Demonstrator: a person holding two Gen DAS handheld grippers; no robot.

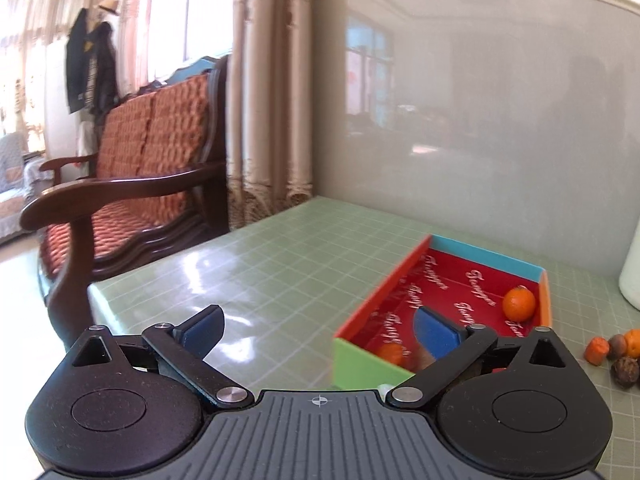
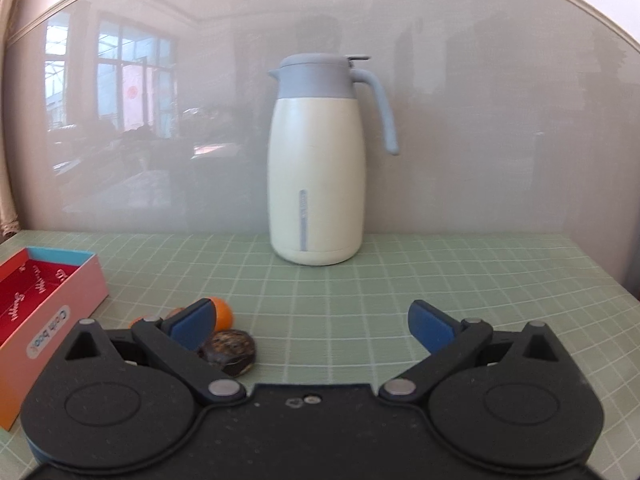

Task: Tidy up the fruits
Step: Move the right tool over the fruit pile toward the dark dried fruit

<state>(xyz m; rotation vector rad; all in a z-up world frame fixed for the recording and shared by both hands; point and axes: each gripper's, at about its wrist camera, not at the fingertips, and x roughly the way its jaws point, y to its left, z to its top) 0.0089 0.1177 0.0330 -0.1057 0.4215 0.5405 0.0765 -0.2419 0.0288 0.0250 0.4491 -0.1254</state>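
You see a box (image 1: 440, 304) on the counter (image 1: 260, 264), out in front of your left tool (image 1: 320, 334). One fruit (image 1: 519, 303) sits in the box's far right corner, and another (image 1: 390, 354) sits in its near end. A small pile of fruits (image 1: 614, 350) lies on the counter, to the right of the box and apart from it. In the right view, a jug (image 2: 318, 168) stands at the back by the wall (image 2: 500, 120). A bench (image 1: 132, 184) stands beyond the counter's left end.
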